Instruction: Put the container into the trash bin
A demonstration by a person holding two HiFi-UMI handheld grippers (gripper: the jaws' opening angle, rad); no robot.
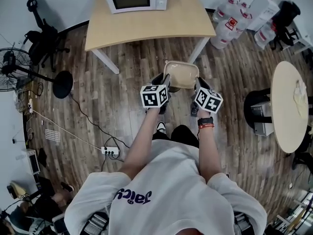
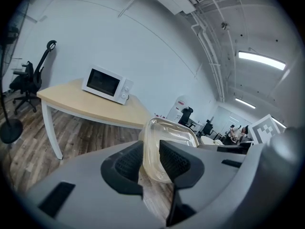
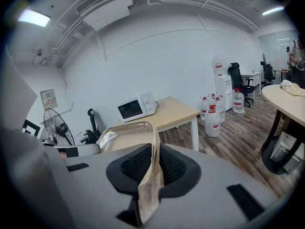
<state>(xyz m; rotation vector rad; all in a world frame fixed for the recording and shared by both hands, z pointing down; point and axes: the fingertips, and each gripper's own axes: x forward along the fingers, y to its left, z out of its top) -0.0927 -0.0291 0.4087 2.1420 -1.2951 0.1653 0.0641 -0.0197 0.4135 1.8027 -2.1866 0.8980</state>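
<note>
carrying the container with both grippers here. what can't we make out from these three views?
No trash bin in any of the three views, so its place is unknown.
Underside of the container: the head view looks down into it; the gripper views catch mostly its rim.
Jaw tips of the left gripper and right gripper, head view: hidden under the marker cubes and the container's rim.
Labels on the water bottles: too small to read.

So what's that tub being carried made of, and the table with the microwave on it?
The tub looks like thin, glossy, see-through plastic: the floorboards show through its wall in the left gripper view. The table seems to have a matt, pale wood-look top, perhaps laminate, on white legs, probably painted metal.
</note>
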